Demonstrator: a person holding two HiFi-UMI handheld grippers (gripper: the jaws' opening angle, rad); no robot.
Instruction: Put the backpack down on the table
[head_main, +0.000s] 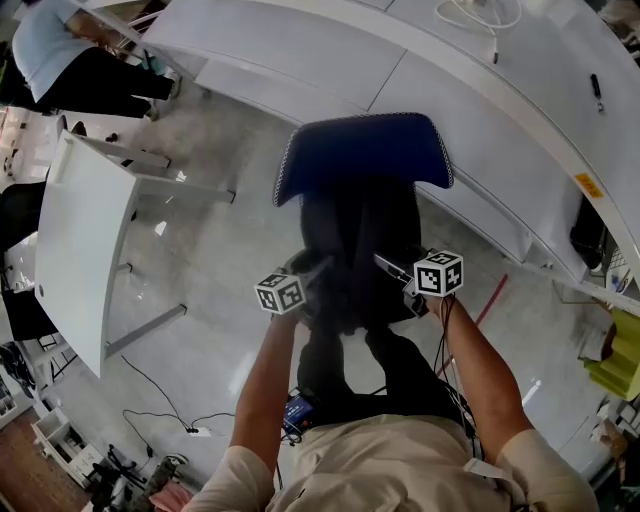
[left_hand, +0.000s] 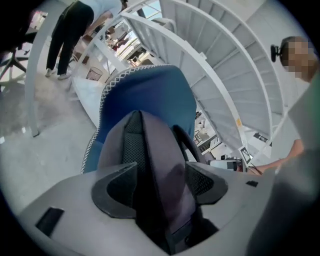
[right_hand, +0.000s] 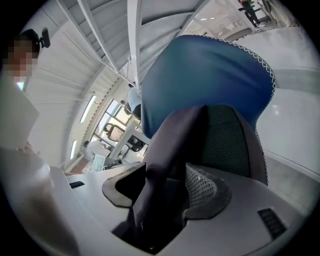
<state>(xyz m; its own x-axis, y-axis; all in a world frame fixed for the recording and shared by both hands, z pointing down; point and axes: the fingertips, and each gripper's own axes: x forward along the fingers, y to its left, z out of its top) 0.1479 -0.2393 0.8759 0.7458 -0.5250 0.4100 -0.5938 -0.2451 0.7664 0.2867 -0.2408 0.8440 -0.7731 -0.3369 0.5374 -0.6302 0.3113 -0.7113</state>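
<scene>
Firstly, head view: the backpack, a dark, slumped fabric body, stood upright against the blue chair, between my left hand-held gripper and right hand-held gripper. It was not on the white tabletop, which stood well apart at the left.

Left gripper view: a grey shoulder strap with black mesh padding ran lengthwise between the jaws. The jaws stood wide, with a dark gap beside the strap, so I read this gripper as released.

Right gripper view: the other strap lay against one jaw and clear of the ribbed pad opposite. This gripper, too, was released. Behind it rose the pack's mesh back panel.

Handling, as judged: soft and limp, likely to sag and swing when lifted, neither slippery nor fragile, and its weight unknown. The padded straps, taken high near where they meet the body, offered the surest hold, with one strap to each gripper.
</scene>
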